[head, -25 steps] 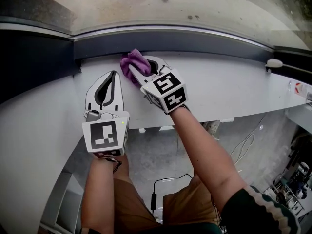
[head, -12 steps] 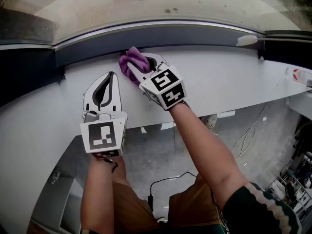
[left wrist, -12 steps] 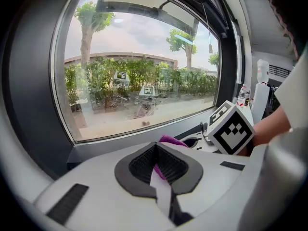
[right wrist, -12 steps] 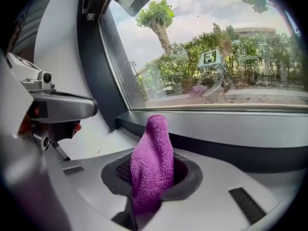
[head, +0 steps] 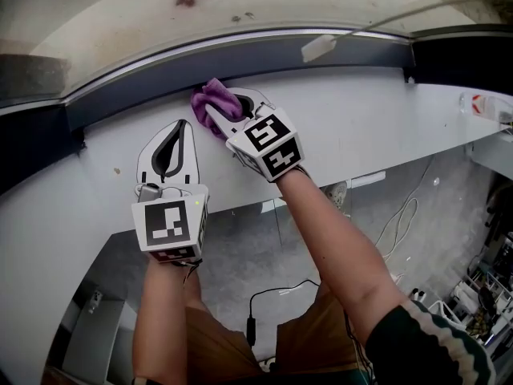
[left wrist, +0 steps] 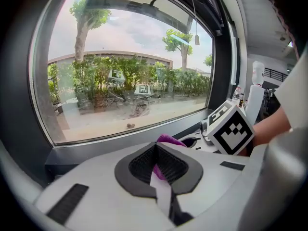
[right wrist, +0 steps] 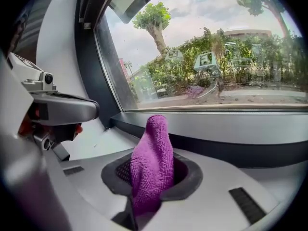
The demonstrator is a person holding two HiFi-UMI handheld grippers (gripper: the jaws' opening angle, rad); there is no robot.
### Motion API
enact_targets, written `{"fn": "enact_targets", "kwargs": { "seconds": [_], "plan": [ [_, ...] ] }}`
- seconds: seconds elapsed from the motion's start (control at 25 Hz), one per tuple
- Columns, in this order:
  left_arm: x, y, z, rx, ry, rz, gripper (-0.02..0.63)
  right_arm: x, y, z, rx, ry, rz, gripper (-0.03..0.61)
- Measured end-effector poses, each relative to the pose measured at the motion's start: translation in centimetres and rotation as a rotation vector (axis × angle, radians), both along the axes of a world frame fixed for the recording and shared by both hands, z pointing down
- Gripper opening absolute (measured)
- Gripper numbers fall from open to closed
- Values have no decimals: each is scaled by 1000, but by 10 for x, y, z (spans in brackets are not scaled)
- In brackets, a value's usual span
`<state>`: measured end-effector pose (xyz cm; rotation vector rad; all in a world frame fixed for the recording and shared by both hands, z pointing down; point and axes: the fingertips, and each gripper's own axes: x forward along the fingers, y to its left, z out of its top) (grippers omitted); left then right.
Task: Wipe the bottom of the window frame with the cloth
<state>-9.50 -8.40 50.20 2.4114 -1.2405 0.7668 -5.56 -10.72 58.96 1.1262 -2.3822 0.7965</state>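
The right hand-held gripper point(head: 228, 112) is pinching the cloth point(head: 213, 101). In the right gripper view, the jaws are pressed onto the purple cloth point(right wrist: 151, 153), which stands up between the pads and rises above the jaw tips as a folded peak.

The cloth is at the far edge of the white sill point(head: 369, 127), against the dark bottom band of the window frame point(head: 272, 54). It sits left of the middle of the sill. Its far end touches the join between sill and frame. My right hand-held gripper points far and to the left, with its marker cube point(head: 268, 147) on the near side.

The left hand-held gripper point(head: 184, 133) is pressed together and holds nothing. In the left gripper view, its jaws point(left wrist: 156, 148) meet at the tips, with only an open loop between the dark pads. The cloth point(left wrist: 167, 139) shows beyond the tips, apart from them. The right marker cube point(left wrist: 230, 129) is to the right of it in that view.

My left hand-held gripper is over the sill, near and to the left of my right one, and points toward the frame. The two do not touch. I cannot tell whether the left one rests on the sill.

Beyond the frame, the glass point(right wrist: 216, 57) shows trees and a building.
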Motion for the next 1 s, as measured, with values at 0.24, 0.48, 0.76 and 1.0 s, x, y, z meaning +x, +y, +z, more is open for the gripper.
{"fn": "enact_targets", "kwargs": {
  "seconds": [0.24,0.48,0.76,1.0],
  "plan": [
    [38,4,-2,4,11,52,8,39,4,0,-3,10,51,95],
    [74,5,-3,3,19,92,8,72,11,0,-5,5,86,95],
    [114,10,2,-9,24,132,8,116,15,0,0,11,130,95],
    [153,16,8,-22,35,172,8,155,22,0,4,19,167,95]
  ]
}}
